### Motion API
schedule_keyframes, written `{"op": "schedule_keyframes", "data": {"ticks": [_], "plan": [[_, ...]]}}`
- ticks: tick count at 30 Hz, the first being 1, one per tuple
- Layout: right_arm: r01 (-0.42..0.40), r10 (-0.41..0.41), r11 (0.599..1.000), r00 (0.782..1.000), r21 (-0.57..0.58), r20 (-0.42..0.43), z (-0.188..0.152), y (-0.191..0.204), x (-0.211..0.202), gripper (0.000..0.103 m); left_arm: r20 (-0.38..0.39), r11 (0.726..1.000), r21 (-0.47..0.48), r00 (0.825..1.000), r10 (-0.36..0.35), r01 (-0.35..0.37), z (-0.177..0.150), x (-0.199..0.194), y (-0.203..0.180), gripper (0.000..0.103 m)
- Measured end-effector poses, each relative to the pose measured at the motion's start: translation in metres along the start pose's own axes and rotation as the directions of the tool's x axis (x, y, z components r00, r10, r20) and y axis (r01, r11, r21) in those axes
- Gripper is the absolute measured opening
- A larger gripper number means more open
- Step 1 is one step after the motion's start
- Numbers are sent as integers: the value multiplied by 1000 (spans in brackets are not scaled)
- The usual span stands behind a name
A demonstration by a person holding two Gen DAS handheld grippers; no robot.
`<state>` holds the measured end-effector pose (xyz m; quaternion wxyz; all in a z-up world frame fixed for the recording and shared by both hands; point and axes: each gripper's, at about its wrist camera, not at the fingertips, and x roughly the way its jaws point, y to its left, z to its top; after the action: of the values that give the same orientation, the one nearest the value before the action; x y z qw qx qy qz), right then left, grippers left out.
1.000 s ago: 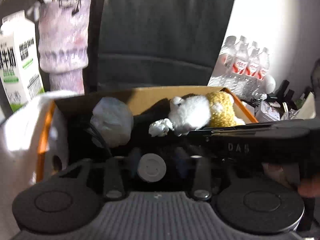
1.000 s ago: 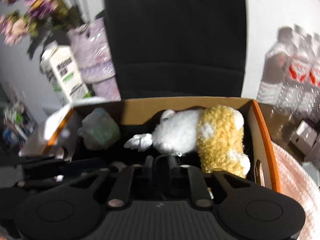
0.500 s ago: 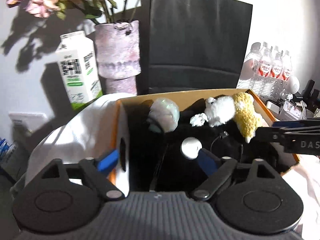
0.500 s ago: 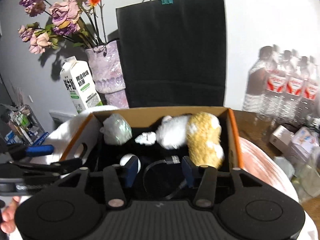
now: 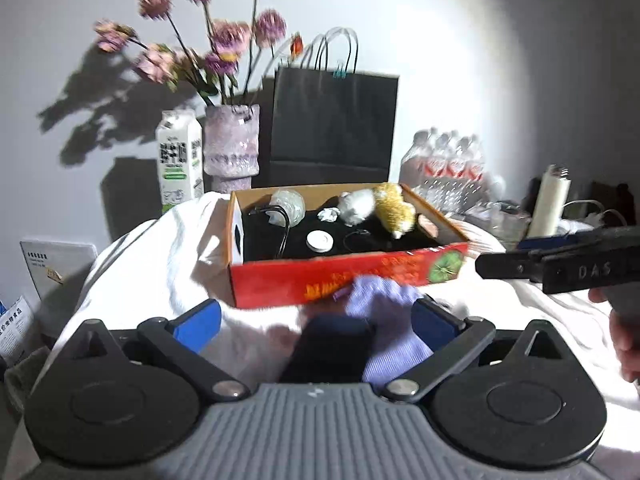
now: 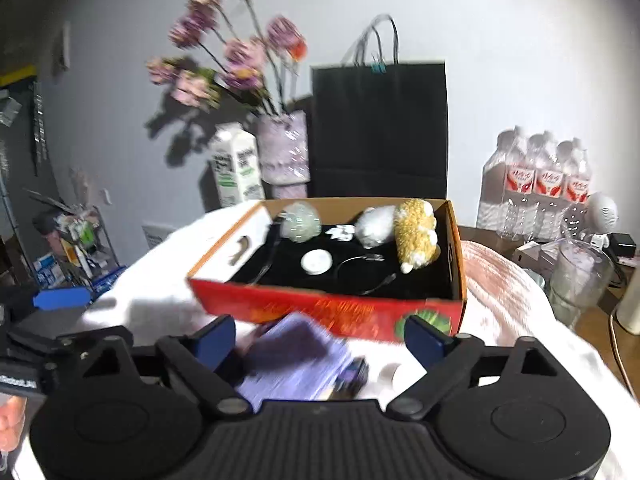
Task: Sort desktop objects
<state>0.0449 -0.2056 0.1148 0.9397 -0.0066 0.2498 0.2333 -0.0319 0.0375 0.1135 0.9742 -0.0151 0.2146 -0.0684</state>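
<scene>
Left tool (image 5: 316, 322) wide open, holding nothing; purple cloth (image 5: 384, 328) between fingers, box (image 5: 348, 276) beyond. Right tool (image 6: 316, 338) likewise.

Both grippers pulled back out of the box (image 5: 352, 280); a second ago they were low inside it, now its red front wall is in view at 12 o'clock. Left gripper (image 5: 316, 322) and right gripper (image 6: 320, 338) spread wide, earlier nearly closed. Lavender cloth (image 5: 384, 332) and dark object (image 5: 332, 344) now show between fingers, blurred
</scene>
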Motion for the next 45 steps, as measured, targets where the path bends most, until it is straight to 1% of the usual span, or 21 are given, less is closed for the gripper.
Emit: {"op": "schedule_keyframes", "data": {"ticks": [3, 5, 6, 8, 10, 12, 16, 18, 23, 25, 27, 30, 31, 34, 36, 37, 39, 41, 43, 44, 45], "plan": [[29, -29, 1000, 1000, -3, 6, -33, 14, -26, 93, 32, 997, 5, 997, 77, -77, -32, -30, -5, 103], [57, -56, 998, 998, -11, 35, -57, 25, -44, 93, 30, 990, 8, 990, 138, -138, -50, -41, -8, 103], [83, -82, 996, 995, -13, 48, -69, 30, -51, 94, 23, 988, -3, 988, 156, -155, -59, -45, -10, 103], [133, -132, 991, 989, -17, 66, -91, 38, -60, 96, 4, 989, -25, 989, 147, -147, -74, -49, -12, 103], [169, -167, 985, 984, -31, 60, -108, 44, -62, 96, -29, 993, -21, 993, 114, -115, -85, -44, -17, 103], [192, -188, 980, 980, -54, 69, -117, 47, -67, 96, -63, 992, 4, 990, 127, -127, -89, -36, -21, 103], [240, -231, 968, 965, -68, 123, -133, 48, -83, 96, -50, 993, -9, 992, 113, -114, -93, -36, -23, 103], [253, -242, 966, 960, -59, 141, -137, 45, -86, 96, -52, 994, -17, 993, 106, -107, -95, -36, -23, 103], [241, -239, 971, 964, -4, 113, -137, 34, -79, 96, -69, 995, -8, 993, 97, -98, -100, -29, -26, 103], [240, -239, 971, 965, 4, 105, -138, 32, -73, 96, -78, 996, -9, 993, 91, -92, -98, -23, -26, 103], [229, -228, 973, 968, 4, 103, -135, 30, -65, 96, -62, 997, 4, 995, 79, -79, -87, -13, -25, 103], [213, -211, 977, 972, -11, 102, -120, 24, -47, 96, -33, 998, 57, 999, 33, -31, -65, 13, -23, 103], [217, -215, 976, 972, -9, 94, -114, 21, -39, 95, -35, 997, 67, 999, 35, -32, -58, 24, -22, 103], [235, -236, 972, 969, 25, 66, -99, 8, -16, 94, -87, 997, 67, 996, 32, -26, -46, 62, -14, 103], [217, -220, 972, 975, 86, 27, -91, -4, 0, 94, -127, 999, 47, 992, 24, -18, -40, 84, -8, 102], [209, -212, 971, 977, 116, 14, -87, -8, 8, 93, -133, 999, 44, 991, 24, -19, -39, 92, -6, 102], [197, -199, 969, 980, 151, -1, -83, -15, 23, 93, -136, 999, 44, 991, 14, -8, -35, 106, -3, 98], [201, -202, 965, 979, 171, -15, -80, -19, 35, 93, -154, 1000, 16, 988, -21, 23, -32, 116, 1, 86], [199, -197, 964, 980, 176, -32, -78, -20, 45, 91, -174, 998, -21, 983, -65, 62, -32, 123, 3, 83], [198, -194, 964, 980, 177, -38, -77, -19, 50, 89, -176, 997, -20, 981, -75, 72, -32, 125, 3, 82], [203, -199, 963, 979, 174, -44, -76, -19, 54, 89, -178, 997, -4, 981, -79, 79, -33, 127, 1, 82]]}}
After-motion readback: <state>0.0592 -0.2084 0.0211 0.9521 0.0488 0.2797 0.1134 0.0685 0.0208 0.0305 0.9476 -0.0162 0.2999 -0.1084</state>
